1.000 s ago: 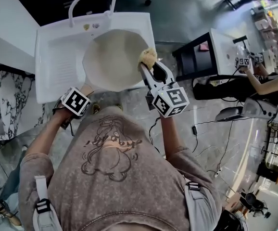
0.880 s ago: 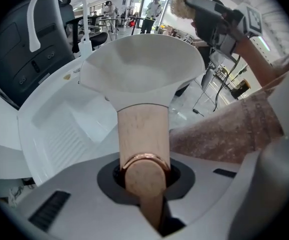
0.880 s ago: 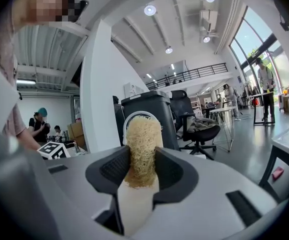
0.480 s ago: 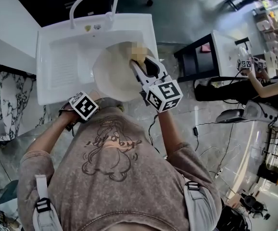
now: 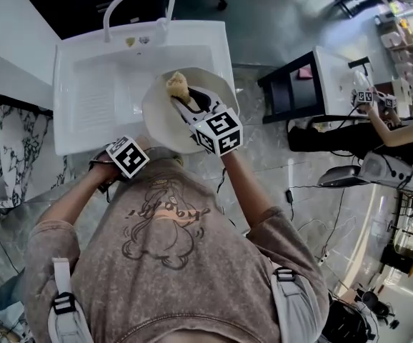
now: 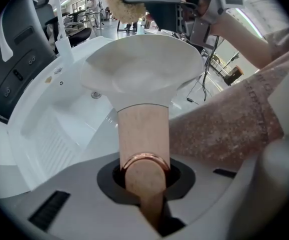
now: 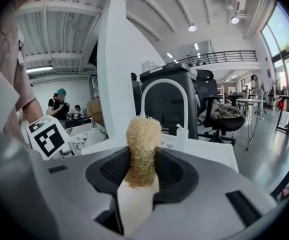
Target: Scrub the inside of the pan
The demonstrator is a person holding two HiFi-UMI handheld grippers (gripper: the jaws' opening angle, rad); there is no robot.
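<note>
— While our left gripper point(image 6: 144, 181) is clamping the smooth wooden handle point(image 6: 143, 129), where is the pan point(image 6: 144, 71)?
— We are holding its pale round bowl over the white sink point(image 5: 92, 84); our right gripper point(image 7: 140, 176) is pinching a fibrous tan scrubber point(image 7: 143, 134) at the far rim.

Head cam sits high up, looking almost straight down on the sink point(image 5: 85, 91) and pan point(image 5: 160, 120). Left claw point(image 6: 144, 181) cam rides tight behind its jaws, staring along the handle point(image 6: 143, 134) into that same pan and sink. Right claw point(image 7: 140, 184) cam's just as close in, but faces level across the room, past the scrubber point(image 7: 143, 144).
</note>
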